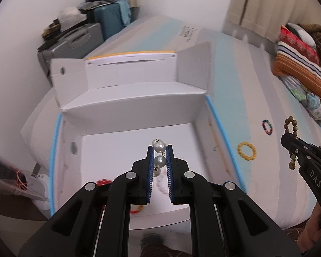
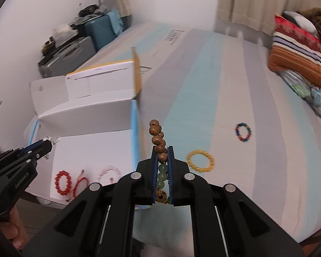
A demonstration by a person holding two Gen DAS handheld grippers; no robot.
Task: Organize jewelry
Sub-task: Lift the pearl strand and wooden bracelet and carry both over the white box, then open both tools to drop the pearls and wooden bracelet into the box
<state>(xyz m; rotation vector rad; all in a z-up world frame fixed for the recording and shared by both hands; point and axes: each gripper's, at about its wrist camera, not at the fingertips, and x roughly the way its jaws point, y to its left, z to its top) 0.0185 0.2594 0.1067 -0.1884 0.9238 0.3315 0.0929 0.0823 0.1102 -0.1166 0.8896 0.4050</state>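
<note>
My left gripper (image 1: 160,150) is shut on a string of large pearls (image 1: 160,161) and hangs over the open white box (image 1: 122,111) on the bed. My right gripper (image 2: 162,150) is shut on a bracelet of brown wooden and green beads (image 2: 158,141), held above the striped bedsheet just right of the box's blue-edged wall (image 2: 134,124). Inside the box lie a red bead bracelet (image 2: 62,182), a red cord bracelet (image 2: 80,184) and a pale pink bracelet (image 2: 109,172). On the sheet lie a yellow bead bracelet (image 2: 200,160) and a multicoloured bead bracelet (image 2: 243,131).
The box's lid (image 1: 130,68) stands open at the back. Suitcases (image 1: 79,40) are piled by the wall beyond the bed. Folded blankets and a pillow (image 2: 299,49) lie at the right of the bed. A hand (image 2: 12,233) holds the left gripper's handle.
</note>
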